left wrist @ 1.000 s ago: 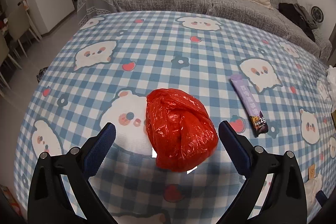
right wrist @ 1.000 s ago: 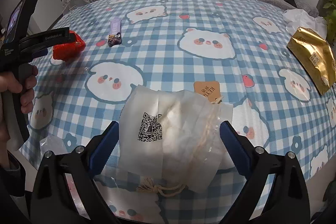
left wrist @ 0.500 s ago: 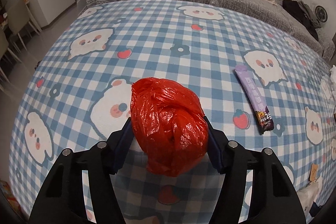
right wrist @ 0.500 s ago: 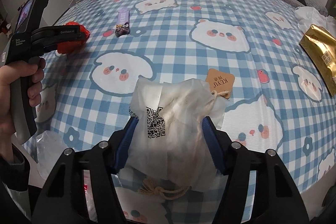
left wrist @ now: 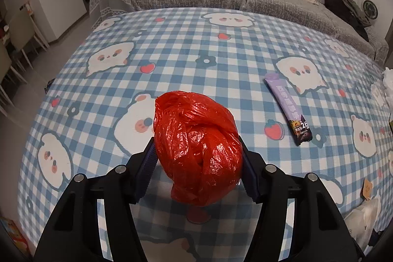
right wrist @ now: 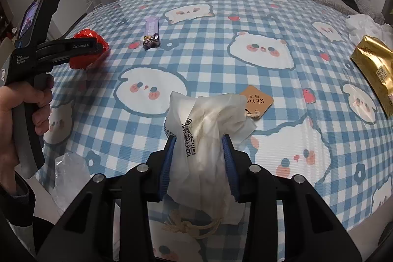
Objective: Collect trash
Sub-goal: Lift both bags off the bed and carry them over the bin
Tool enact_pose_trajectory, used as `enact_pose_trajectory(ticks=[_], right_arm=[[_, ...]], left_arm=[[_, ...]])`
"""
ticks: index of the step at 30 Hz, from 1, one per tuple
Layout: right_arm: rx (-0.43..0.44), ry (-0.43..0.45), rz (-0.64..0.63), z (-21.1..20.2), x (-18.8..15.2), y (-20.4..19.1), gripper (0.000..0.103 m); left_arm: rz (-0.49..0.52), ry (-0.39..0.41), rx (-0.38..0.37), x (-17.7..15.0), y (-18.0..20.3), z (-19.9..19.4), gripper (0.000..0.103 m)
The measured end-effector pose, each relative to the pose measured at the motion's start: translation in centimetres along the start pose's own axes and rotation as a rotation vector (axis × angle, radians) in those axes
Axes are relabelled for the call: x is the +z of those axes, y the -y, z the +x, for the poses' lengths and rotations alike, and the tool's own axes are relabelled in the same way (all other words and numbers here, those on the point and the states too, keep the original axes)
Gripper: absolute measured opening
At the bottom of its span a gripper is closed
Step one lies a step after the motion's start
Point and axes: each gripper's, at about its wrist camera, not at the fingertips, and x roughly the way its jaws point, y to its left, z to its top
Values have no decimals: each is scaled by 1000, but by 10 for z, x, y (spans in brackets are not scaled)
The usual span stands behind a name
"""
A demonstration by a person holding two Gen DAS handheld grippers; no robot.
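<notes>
While both tools pinch trash, the step in hand looks like the pick-up stage of collecting. Left tool (left wrist: 198, 158) is clamped on the red plastic bag (left wrist: 197, 151), pads pressing both sides of the crumpled ball, which sits low over the checkered counter (left wrist: 172, 46); whether it is clear of the cloth cannot be told, though the right wrist view shows it (right wrist: 88, 48) close above the surface in the left tool (right wrist: 95, 47), with the person's hand (right wrist: 22, 114) on the handle. Right tool (right wrist: 199, 156) is closed on the white pouch (right wrist: 203, 129), which has a QR code print and a drawstring hanging below; its brown tag (right wrist: 256, 98) trails on the counter just behind.

Still lying loose: the purple snack wrapper (left wrist: 288, 109) to the right of the red bag, the gold packet (right wrist: 375, 70) and a white crumpled bag (right wrist: 363, 25) near the right edge, and a clear plastic bag (right wrist: 71, 173) at the near left edge, hanging off the counter. No bin is in view.

Next move likely calls for lifting both loads clear and carrying them to wherever trash goes. Both are soft and light, so squeeze should hold; the drawstring or tag could snag or drag.
</notes>
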Motion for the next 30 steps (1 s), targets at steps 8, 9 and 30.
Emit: enact_pose_trajectory(ticks=[8, 9, 30], right_arm=[[-27, 41, 13, -14, 0, 3, 37], [-29, 42, 12, -15, 0, 3, 37], [-72, 87, 21, -53, -29, 4, 37]], left_arm=[[6, 7, -15, -8, -2, -15, 60], [5, 6, -17, -9, -2, -16, 60], [-17, 29, -85, -65, -13, -94, 60]])
